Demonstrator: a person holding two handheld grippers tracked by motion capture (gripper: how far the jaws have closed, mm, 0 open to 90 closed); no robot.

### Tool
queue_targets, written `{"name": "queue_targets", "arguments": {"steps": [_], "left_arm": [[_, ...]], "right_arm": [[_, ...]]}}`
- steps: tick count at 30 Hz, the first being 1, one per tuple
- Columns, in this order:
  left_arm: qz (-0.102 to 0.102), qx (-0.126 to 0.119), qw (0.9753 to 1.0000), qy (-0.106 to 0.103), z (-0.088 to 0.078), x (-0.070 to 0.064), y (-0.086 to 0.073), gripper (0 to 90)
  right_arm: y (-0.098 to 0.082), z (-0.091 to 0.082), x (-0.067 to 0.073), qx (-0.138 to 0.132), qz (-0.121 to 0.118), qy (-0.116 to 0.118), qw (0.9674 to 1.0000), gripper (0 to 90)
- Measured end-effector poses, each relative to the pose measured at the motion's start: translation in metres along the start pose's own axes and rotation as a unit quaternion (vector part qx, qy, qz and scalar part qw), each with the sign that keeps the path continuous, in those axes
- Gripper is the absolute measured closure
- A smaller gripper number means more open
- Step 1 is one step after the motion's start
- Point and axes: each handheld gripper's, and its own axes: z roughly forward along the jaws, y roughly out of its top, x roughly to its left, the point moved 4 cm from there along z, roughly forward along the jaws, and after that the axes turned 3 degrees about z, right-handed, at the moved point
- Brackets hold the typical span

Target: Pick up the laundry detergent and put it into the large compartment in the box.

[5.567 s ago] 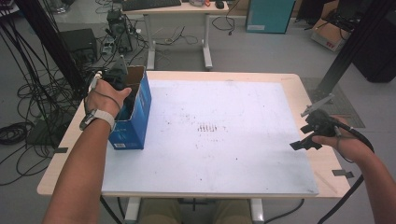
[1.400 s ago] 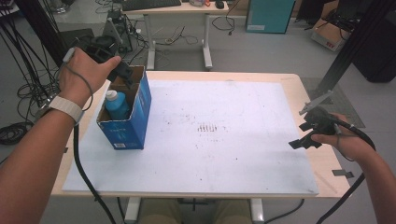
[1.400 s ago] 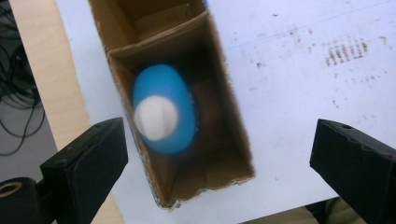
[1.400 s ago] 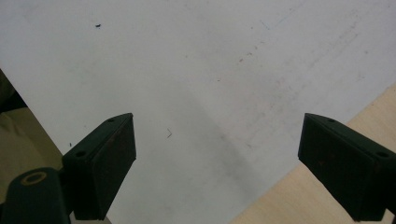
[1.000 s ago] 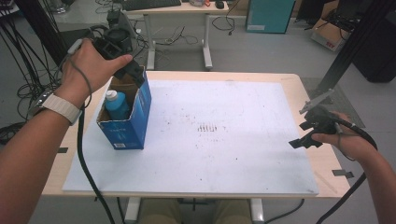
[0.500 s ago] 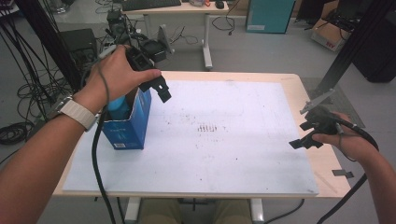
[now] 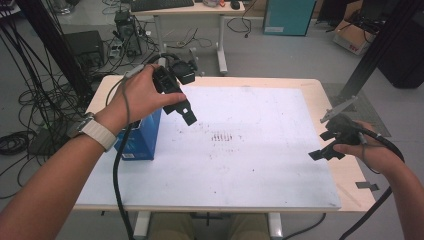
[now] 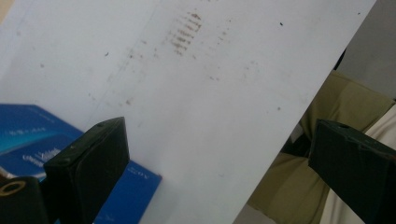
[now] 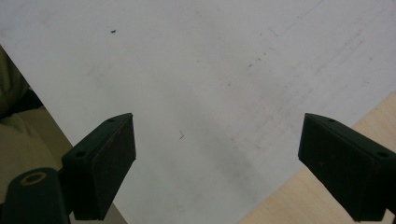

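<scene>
Two grippers held above table (image 7: 320, 90). Left gripper (image 7: 182, 111) raised over white sheet (image 7: 250, 150), just right of blue box (image 7: 142, 137); jaws spread wide, nothing grasped. Blue box is seen standing at sheet's left edge, partly hidden by left hand (image 7: 137, 97). Right gripper (image 7: 327, 145) is held low near table's right edge, jaws likewise spread, nothing between them. Faint brown marks are seen mid-sheet.

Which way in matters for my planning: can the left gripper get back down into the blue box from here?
Probably yes: the left gripper hangs open just right of the blue box, with nothing between them.
</scene>
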Motion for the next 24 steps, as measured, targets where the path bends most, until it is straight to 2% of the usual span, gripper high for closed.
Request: {"name": "queue_targets", "arguments": {"steps": [2,5,8,10,12,14,16,24], "left_arm": [[0.014,-0.002,0.9999,0.0,0.004,-0.003,0.002,5.6],[0.044,-0.003,0.999,0.006,0.014,-0.011,0.005,5.6],[0.063,-0.001,0.998,0.006,0.022,-0.018,0.007,5.9],[0.067,0.001,0.9977,-0.006,0.028,-0.021,0.007,5.9],[0.076,0.012,0.997,0.001,0.035,-0.023,0.005,6.3],[0.08,0.014,0.9967,-0.003,0.039,-0.025,0.002,6.4],[0.086,0.016,0.9961,0.002,0.041,-0.027,0.001,6.4],[0.104,0.026,0.9943,0.0,0.044,-0.034,0.002,6.4]], "right_arm": [[0.001,0.0,0.0,-0.001,0.001,0.001,1.0,11.1],[0.001,0.0,0.0,-0.002,0.002,0.001,1.0,11.0],[0.0,0.001,0.0,-0.002,0.002,0.001,1.0,11.0],[0.0,0.002,0.0,-0.001,0.002,0.002,1.0,11.0],[0.0,0.002,0.0,-0.001,0.002,0.002,1.0,11.0],[0.0,0.002,0.0,-0.001,0.002,0.002,1.0,11.0],[-0.001,0.003,0.0,-0.001,0.001,0.002,1.0,11.0],[0.001,0.006,0.002,0.0,0.004,0.004,1.0,10.8]]}}
